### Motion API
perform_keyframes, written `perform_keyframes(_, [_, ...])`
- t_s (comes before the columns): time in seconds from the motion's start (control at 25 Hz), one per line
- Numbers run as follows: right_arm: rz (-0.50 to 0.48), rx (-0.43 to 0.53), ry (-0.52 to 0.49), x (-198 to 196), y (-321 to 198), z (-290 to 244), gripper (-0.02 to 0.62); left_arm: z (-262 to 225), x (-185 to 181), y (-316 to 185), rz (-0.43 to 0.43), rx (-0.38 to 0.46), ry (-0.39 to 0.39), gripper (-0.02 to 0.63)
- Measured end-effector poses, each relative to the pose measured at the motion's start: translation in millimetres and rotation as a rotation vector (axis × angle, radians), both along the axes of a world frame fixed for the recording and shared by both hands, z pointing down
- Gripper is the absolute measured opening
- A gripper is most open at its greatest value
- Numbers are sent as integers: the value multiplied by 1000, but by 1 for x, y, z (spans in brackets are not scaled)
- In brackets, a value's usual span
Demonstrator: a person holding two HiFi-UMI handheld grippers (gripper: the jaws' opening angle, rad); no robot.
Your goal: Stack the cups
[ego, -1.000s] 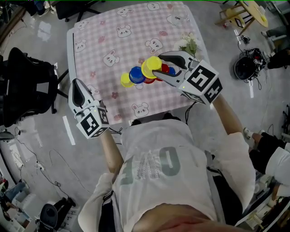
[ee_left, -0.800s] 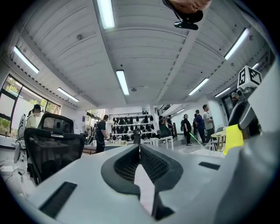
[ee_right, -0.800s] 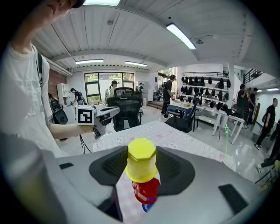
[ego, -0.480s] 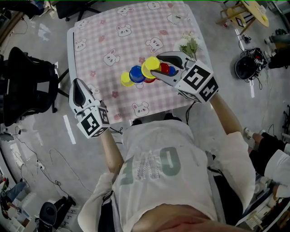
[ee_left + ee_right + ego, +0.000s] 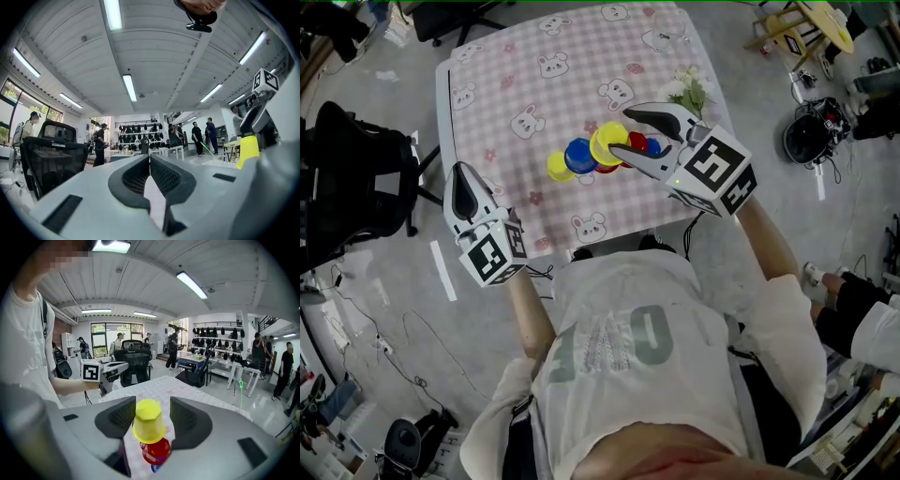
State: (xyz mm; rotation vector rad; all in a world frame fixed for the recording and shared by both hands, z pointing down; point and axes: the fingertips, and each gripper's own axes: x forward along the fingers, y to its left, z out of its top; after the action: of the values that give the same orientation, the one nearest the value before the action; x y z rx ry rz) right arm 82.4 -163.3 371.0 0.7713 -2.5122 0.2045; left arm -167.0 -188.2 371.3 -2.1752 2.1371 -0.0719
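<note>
An upturned yellow cup (image 5: 149, 420) sits on a red cup (image 5: 157, 451) between the jaws of my right gripper (image 5: 152, 408). Those jaws have just been opening; a gap shows beside the cup at the right pad. In the head view, my right gripper (image 5: 621, 133) brackets this yellow cup (image 5: 609, 143), with the red cup (image 5: 637, 143) behind it. A blue cup (image 5: 580, 156) and a smaller yellow cup (image 5: 561, 166) stand to its left. My left gripper (image 5: 459, 178) hovers shut and empty at the table's left edge, its pads meeting in the left gripper view (image 5: 150, 159).
The table (image 5: 534, 75) wears a pink checked cloth with rabbits. A small bunch of white flowers (image 5: 692, 91) lies at its right edge. A black office chair (image 5: 356, 178) stands left of the table. Cables and gear lie on the floor.
The right gripper and the yellow cup have shifted only slightly. The left gripper has not moved.
</note>
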Motion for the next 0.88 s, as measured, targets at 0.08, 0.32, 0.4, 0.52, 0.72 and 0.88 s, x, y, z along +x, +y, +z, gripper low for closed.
perform_keyframes(0.08, [30, 33, -25, 5, -3, -12, 222, -5, 6, 0, 13, 9, -8, 29])
perform_keyframes(0.32, [238, 208, -149, 32, -18, -59, 140, -36, 40, -2, 91, 78, -85, 29])
perform_keyframes(0.4, [359, 284, -203, 47, -18, -69, 90, -44, 55, 0, 125, 92, -104, 29])
perform_keyframes(0.52, [517, 358, -298, 66, -16, -80, 53, -58, 75, -1, 174, 122, -107, 29])
perform_keyframes(0.72, [662, 392, -339, 89, -2, -65, 35, -69, 98, 2, 234, 169, -63, 29])
perform_keyframes(0.88, [754, 343, -348, 117, 17, -36, 34, -65, 119, 12, 253, 140, -106, 29])
